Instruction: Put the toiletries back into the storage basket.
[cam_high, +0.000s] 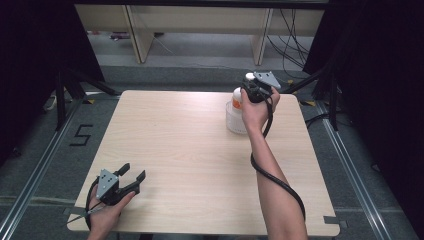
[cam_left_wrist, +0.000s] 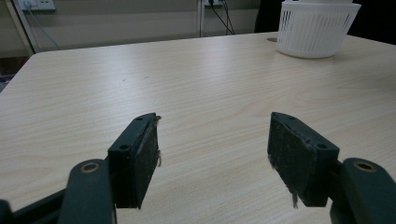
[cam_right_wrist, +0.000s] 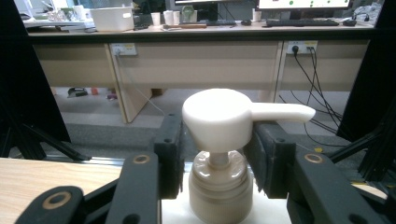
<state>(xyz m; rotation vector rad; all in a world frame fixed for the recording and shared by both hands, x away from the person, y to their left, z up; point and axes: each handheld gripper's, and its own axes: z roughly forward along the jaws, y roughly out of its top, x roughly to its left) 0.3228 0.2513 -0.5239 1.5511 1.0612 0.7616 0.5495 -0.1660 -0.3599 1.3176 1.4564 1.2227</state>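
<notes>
On the pale wooden table (cam_high: 200, 150), the right gripper (cam_right_wrist: 215, 158) seemingly clamps the pump bottle (cam_right_wrist: 219, 140) by its neck, ready for lifting, while the left gripper (cam_left_wrist: 210, 154) rests with jaws apart.

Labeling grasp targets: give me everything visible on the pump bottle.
The pump bottle stands upright near the table's far right edge. Its body is whitish, seemingly translucent plastic, with an orange label patch. In the right gripper view, a glossy white pump head with a sideways spout sits on a thin stem above a beige ribbed collar. The right hand-held gripper brackets the head; contact is unclear.
</notes>
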